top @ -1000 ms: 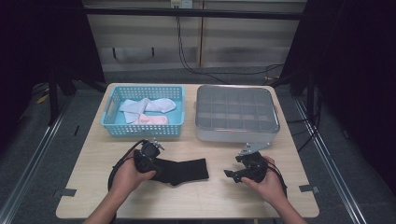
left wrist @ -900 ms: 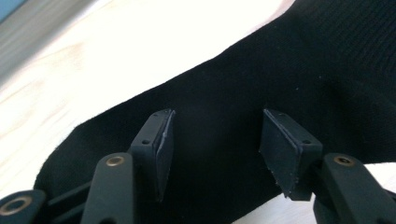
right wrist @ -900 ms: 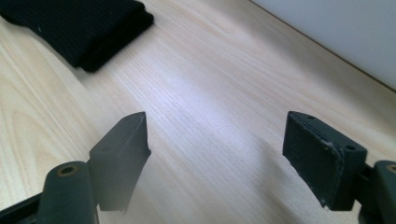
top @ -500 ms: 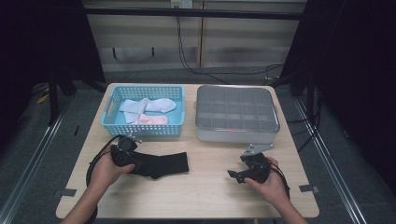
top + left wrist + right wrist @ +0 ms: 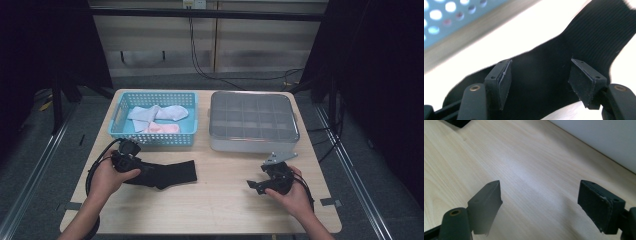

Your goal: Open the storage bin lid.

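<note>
Left tool, jaws just opening, straddles the flat black ribbed sock unpinched. Right tool gapes over the pale wooden worktop.

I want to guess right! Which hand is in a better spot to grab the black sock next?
Probably the left. The left gripper is right at the black sock, its open jaws standing over the cloth, having just widened. The right gripper is open too, but over bare table, away from the sock.
</note>
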`<state>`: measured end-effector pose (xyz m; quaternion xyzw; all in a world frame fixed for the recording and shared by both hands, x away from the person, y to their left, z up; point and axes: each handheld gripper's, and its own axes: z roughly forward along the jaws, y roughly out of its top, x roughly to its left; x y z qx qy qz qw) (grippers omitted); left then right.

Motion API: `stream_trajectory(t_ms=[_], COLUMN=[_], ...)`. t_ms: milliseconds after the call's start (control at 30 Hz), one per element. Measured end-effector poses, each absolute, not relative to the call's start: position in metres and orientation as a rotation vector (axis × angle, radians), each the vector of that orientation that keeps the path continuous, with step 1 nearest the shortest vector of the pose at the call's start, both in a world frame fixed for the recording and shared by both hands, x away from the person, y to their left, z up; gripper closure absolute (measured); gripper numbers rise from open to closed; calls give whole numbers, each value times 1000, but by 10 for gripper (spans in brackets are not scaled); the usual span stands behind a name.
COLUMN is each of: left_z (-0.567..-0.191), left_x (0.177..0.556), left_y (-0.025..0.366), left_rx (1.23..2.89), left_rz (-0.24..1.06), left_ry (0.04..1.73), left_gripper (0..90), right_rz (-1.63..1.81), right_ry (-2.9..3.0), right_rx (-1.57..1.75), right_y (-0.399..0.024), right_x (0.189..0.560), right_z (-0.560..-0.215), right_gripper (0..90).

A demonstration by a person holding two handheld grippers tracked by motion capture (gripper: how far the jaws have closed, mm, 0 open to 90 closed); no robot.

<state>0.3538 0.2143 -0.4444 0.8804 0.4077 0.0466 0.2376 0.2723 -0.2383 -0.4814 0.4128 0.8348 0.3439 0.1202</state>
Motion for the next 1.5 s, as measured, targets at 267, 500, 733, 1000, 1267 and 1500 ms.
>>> stream_trajectory(t_ms=[267, 500, 733, 1000, 1267, 1500], left_z=[-426, -407, -399, -393, -390, -389], left_x=[358, 365, 374, 388, 400, 416], left_y=[181, 147, 119, 88, 62, 41], left_rx=[2430, 2419, 2436, 2449, 2440, 2430], left_rz=[133, 127, 113, 124, 101, 97], left_ry=[1059, 1005, 969, 948, 930, 924], left_gripper=[341, 338, 336, 335, 335, 335], right_rz=[1008, 1003, 998, 960, 916, 878], right_ry=[2410, 2356, 2283, 2198, 2129, 2092], right_rx=[1240, 1276, 1322, 1376, 1429, 1483], right_y=[-250, -268, -287, -303, -317, -328], right_x=[277, 280, 289, 306, 326, 340], right_z=[-470, -447, -423, -408, -403, -411], right_gripper=[189, 192, 194, 210, 213, 214])
